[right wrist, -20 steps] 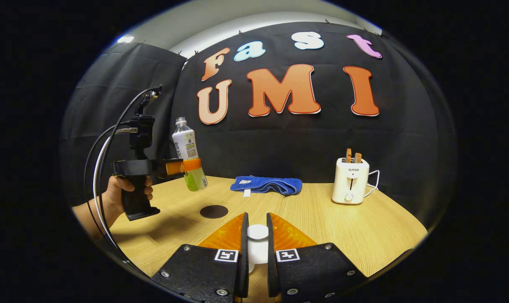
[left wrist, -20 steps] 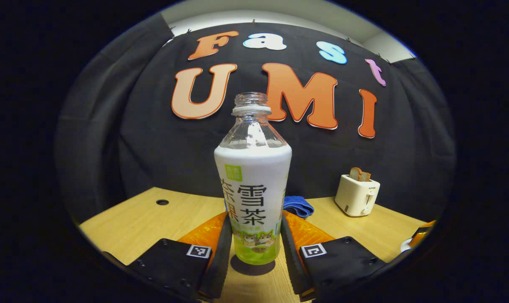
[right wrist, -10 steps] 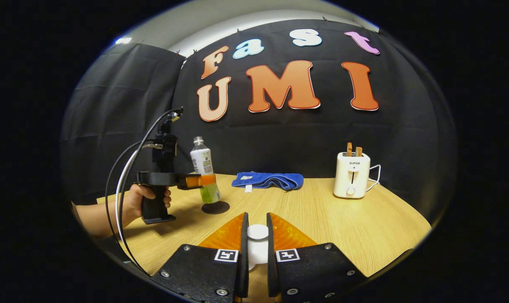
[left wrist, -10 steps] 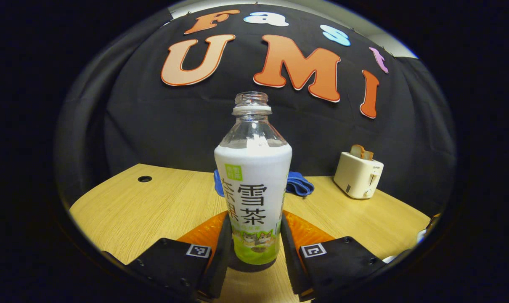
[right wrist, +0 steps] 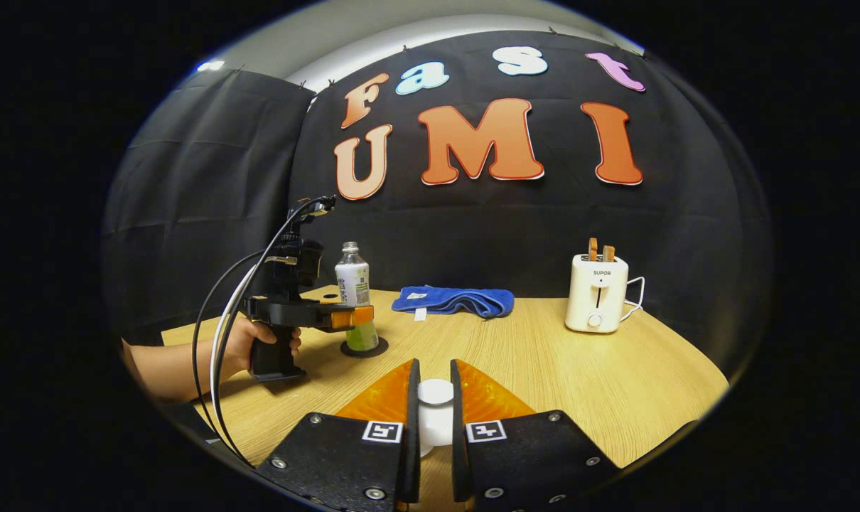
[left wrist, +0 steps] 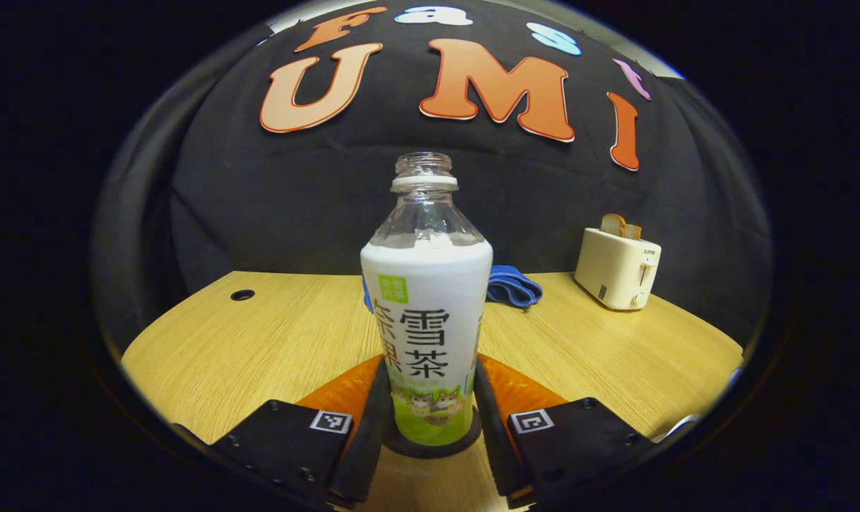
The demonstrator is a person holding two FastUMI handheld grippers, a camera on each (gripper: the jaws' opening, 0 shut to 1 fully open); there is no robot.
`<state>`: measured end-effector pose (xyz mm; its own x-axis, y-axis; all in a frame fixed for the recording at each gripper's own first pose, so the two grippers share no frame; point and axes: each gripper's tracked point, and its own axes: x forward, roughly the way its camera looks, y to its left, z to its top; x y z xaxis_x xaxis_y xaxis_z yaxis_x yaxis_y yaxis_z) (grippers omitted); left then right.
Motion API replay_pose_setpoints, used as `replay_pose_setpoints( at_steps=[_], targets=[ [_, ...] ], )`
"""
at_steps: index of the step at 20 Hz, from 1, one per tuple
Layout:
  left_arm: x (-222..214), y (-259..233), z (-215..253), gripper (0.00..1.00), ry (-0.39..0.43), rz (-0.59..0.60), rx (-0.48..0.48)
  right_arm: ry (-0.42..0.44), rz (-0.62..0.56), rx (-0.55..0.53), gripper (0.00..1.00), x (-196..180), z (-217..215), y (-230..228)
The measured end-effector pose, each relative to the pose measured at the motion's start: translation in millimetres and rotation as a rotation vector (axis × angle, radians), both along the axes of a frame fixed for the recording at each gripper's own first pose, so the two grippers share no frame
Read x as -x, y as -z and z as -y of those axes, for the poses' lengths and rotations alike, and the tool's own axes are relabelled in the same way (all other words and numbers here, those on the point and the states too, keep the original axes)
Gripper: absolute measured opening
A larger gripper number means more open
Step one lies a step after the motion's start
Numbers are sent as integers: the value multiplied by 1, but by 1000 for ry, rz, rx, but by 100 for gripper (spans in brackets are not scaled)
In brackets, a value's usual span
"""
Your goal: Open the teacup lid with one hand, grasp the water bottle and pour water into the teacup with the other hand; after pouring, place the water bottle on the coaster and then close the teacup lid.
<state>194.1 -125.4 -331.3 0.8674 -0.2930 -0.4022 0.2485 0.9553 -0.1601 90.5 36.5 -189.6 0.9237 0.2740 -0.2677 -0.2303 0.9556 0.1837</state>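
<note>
An uncapped bottle (left wrist: pixel 426 284) with a white and green label stands upright on a dark round coaster (left wrist: pixel 430 449). My left gripper (left wrist: pixel 430 366) is shut on its lower body, one finger on each side. In the right gripper view the bottle (right wrist: pixel 352 281), the coaster (right wrist: pixel 364 349) and the left gripper (right wrist: pixel 352 317) are at the table's left, with a hand (right wrist: pixel 249 340) on the grip. My right gripper (right wrist: pixel 433 370) is shut on the knob of the white teacup lid (right wrist: pixel 436 416) and holds it above the table. The cup itself is hidden.
A wooden table (right wrist: pixel 544 377) fills the booth's floor area. A blue folded cloth (right wrist: pixel 451 301) lies at the back middle. A cream toaster (right wrist: pixel 595 302) with bread slices stands at the back right. A cable hole (left wrist: pixel 242 294) is at the table's far left.
My left gripper has carried the bottle down and set it on the coaster. My right gripper has stayed put with the lid.
</note>
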Motion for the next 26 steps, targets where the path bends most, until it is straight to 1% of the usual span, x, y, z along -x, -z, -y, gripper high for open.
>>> replay_pose_setpoints(
  at_steps=[3, 4, 5, 6, 8, 10, 11, 12, 13, 14, 15, 16, 17, 18, 23, 24, 25, 26],
  targets=[
    [1, 0, 0, 71, -1, -1, -5, -5, 1, 2, 18, -2, -3, -1],
    [3, 0, -1, 80, -2, -7, -14, -3, 2, 2, 18, -3, -4, -1],
    [4, -3, -4, 84, -8, 3, -26, -3, 2, 0, 18, -4, -5, -1],
    [4, -4, -8, 93, -17, 14, -44, -4, 1, -2, 18, -5, -8, -1],
    [4, -7, -12, 96, -24, 34, -72, -11, 0, -4, 18, -7, -12, -1],
    [7, -10, -12, 97, -13, 61, -90, -23, 2, -3, 18, -9, -18, 0],
    [7, -12, -13, 95, -15, 78, -101, -29, 0, 0, 18, -10, -22, 3],
    [9, -15, -16, 97, -17, 98, -105, -41, -6, 2, 18, -11, -26, 7],
    [8, -18, -16, 94, -22, 115, -106, -47, -17, 6, 18, -11, -30, 12],
    [9, -21, -16, 99, -24, 127, -105, -53, -27, 10, 18, -11, -33, 17],
    [10, -23, -17, 96, -31, 138, -107, -60, -33, 12, 18, -12, -37, 20],
    [10, -26, -21, 97, -39, 149, -108, -64, -38, 12, 18, -12, -40, 22],
    [11, -29, -22, 94, -47, 158, -107, -69, -41, 11, 18, -11, -43, 25],
    [12, -32, -25, 97, -58, 169, -102, -72, -43, 9, 18, -11, -45, 26],
    [21, -42, -33, 97, -94, 194, -79, -81, -55, 33, 18, -8, -51, 38],
    [24, -44, -34, 94, -95, 196, -71, -81, -63, 39, 18, -7, -52, 42],
    [27, -43, -32, 94, -90, 188, -59, -82, -69, 45, 18, -7, -54, 46],
    [31, -45, -29, 97, -80, 183, -43, -86, -72, 54, 19, -5, -56, 48]
  ],
)
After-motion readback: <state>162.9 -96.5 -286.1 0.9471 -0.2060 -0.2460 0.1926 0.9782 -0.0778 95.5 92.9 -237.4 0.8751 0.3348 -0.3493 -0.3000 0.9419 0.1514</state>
